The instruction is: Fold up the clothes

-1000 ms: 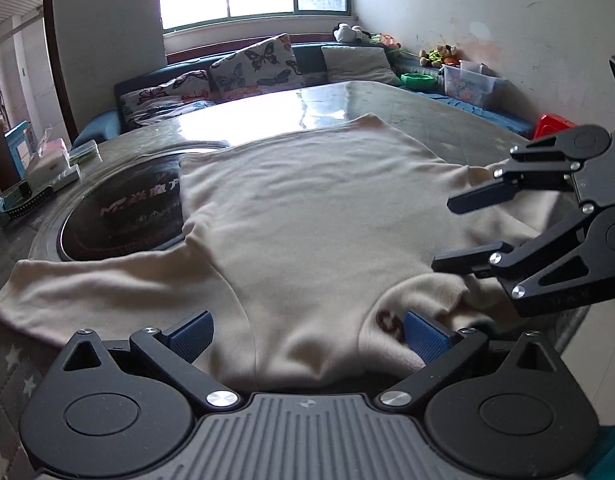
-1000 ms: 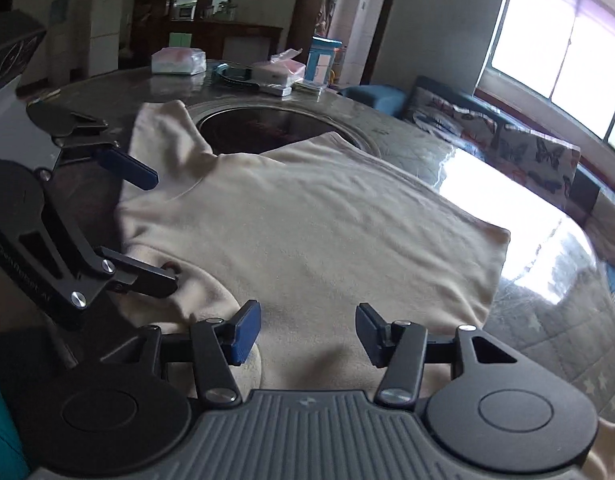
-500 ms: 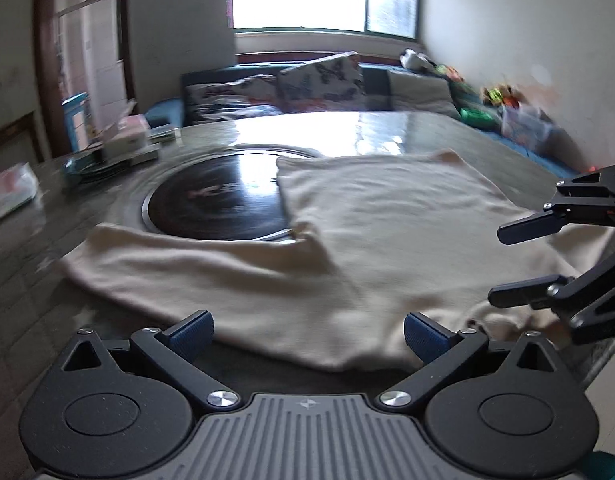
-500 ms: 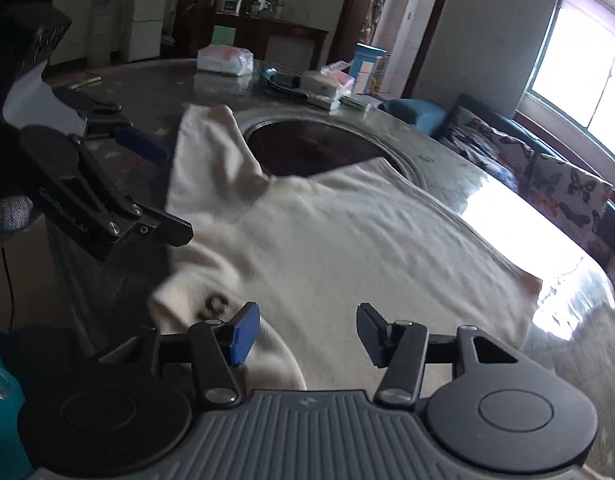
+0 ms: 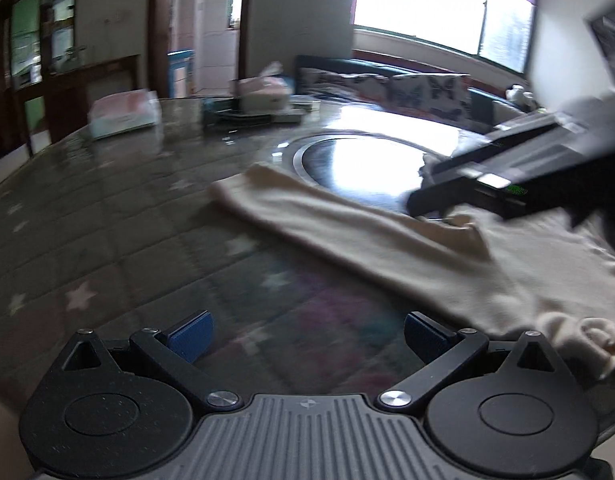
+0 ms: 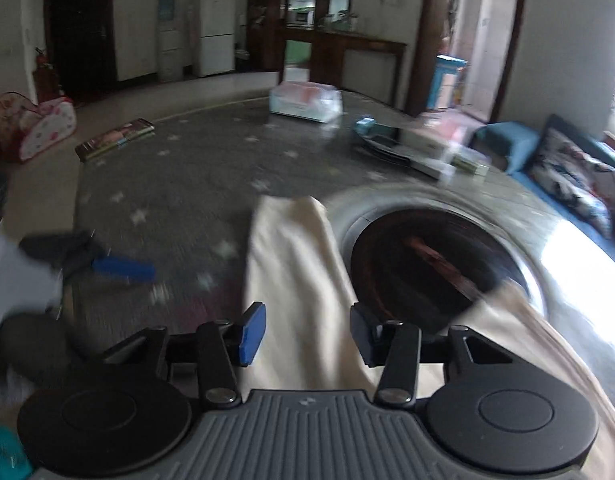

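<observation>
– What could go wrong here?
– My cream sweater (image 5: pixel 407 248) lies spread on the worktop (image 5: pixel 107 216), one sleeve (image 6: pixel 291 256) stretched toward 12 o'clock beside the glossy inset disc (image 6: pixel 423 268). That glass is slick, so a tugged sleeve may drag the body off the edge
– And your grippers?
– Left gripper (image 5: pixel 305 338) spread wide over bare worktop; right gripper (image 6: pixel 305 334) apart, straddling the sleeve, clamping nothing. Tissue packs at 11 o'clock

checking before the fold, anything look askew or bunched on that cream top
Yes. The cream top is rumpled at its near edge by the table rim, and its sleeve stretches out unfolded beside the dark round inset. Nothing looks spilled or damaged.
</observation>
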`<state>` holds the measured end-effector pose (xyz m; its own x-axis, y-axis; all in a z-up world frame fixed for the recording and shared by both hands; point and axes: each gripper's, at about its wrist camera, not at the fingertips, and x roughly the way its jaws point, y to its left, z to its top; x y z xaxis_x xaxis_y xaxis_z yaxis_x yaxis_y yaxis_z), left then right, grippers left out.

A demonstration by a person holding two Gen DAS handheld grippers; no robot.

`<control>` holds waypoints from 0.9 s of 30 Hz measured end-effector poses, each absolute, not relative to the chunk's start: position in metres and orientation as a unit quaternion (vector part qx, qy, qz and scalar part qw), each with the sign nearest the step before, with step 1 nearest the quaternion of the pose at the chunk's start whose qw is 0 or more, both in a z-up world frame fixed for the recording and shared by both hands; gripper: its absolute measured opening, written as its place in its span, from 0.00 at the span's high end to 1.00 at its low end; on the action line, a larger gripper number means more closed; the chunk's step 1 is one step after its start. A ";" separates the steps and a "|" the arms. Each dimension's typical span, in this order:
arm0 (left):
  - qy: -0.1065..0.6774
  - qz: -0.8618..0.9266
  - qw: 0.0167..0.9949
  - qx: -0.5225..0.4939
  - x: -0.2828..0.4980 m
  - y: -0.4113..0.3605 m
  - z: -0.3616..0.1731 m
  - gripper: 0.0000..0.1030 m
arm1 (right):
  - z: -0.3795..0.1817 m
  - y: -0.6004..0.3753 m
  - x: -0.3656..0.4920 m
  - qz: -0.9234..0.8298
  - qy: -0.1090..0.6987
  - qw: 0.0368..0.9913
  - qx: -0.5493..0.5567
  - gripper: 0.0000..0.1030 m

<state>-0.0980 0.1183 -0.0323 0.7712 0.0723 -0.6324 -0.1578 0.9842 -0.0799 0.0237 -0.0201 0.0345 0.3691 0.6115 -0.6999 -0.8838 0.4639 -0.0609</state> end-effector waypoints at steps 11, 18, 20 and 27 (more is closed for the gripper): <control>0.325 0.104 0.936 -0.091 -0.125 0.143 -0.030 0.00 | 0.001 0.106 0.047 0.482 0.325 0.781 -0.230 0.64; 0.323 0.107 0.935 -0.096 -0.126 0.142 -0.028 0.00 | -0.016 0.131 0.056 0.456 0.340 0.790 -0.230 0.77; 0.322 0.108 0.935 -0.098 -0.126 0.141 -0.027 0.00 | -0.015 0.131 0.055 0.453 0.334 0.793 -0.232 0.92; 0.316 0.072 0.942 -0.090 -0.115 0.116 -0.022 0.00 | 0.027 0.089 0.056 0.463 0.313 0.808 -0.184 0.97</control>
